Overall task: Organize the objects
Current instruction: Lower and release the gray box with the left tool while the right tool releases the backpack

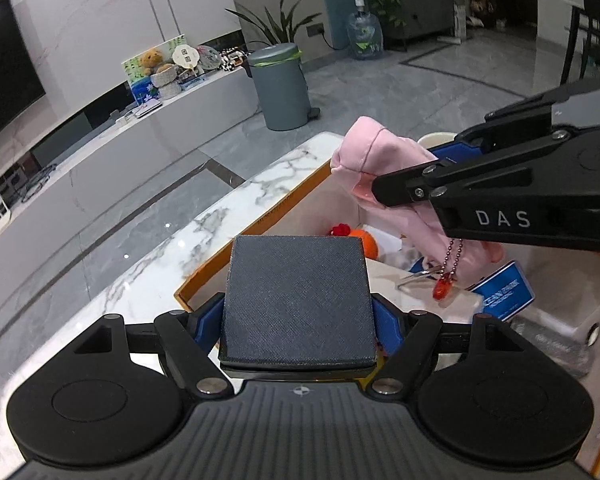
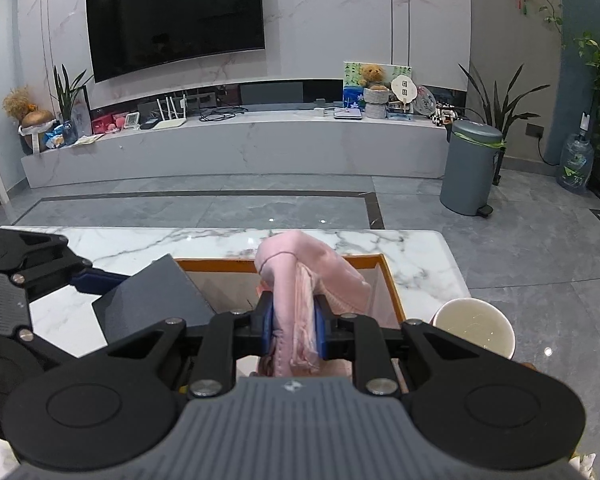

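two grippers (image 1: 298, 300) (image 2: 294, 326), one dark square box (image 1: 298, 300), one pink cloth (image 2: 300, 276), one orange-rimmed carton (image 2: 388, 280), one white cup (image 2: 474, 326)

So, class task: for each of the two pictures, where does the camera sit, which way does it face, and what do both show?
Left wrist: sits on the left gripper, shut on a dark square box, facing the orange-rimmed box on the marble table; the right gripper crosses in.
Right wrist: sits on the right gripper, shut on pink cloth, facing the television.
Shared: pink cloth, both boxes, grey bin, teddy bear.
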`<state>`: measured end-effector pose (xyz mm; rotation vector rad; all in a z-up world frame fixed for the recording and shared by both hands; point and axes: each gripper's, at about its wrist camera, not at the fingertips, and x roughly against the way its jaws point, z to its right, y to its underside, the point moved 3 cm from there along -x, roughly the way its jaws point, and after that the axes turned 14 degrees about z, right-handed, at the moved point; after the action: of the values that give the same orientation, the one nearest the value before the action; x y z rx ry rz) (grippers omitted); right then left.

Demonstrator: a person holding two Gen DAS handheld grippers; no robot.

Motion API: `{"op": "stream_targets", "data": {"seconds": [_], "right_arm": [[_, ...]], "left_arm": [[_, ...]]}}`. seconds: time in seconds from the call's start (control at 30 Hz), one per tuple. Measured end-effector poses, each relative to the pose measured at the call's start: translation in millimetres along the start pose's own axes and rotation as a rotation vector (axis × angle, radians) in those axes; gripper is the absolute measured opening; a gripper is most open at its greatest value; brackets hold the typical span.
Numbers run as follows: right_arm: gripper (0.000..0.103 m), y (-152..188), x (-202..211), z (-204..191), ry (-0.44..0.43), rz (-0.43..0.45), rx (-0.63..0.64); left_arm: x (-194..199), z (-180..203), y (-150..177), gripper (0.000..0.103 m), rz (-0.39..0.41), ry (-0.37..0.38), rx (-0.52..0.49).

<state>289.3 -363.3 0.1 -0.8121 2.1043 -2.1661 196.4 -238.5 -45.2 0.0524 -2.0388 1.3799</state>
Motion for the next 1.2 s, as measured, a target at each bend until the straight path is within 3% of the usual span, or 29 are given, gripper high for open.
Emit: {"op": "stream_targets", "data": {"seconds": [0.4,1.2], "right_arm": [[0.021,12,-18,-1,0.032,-0.024,0.045],[0.024,29,-45,-5,0.012,-0.094,0.043]], "left_arm": [[-23,16,-2,0.086,-0.08,-0.022,-0.118],[-49,16,7,0.088,-0.142,-0.054,-0.116]]}}
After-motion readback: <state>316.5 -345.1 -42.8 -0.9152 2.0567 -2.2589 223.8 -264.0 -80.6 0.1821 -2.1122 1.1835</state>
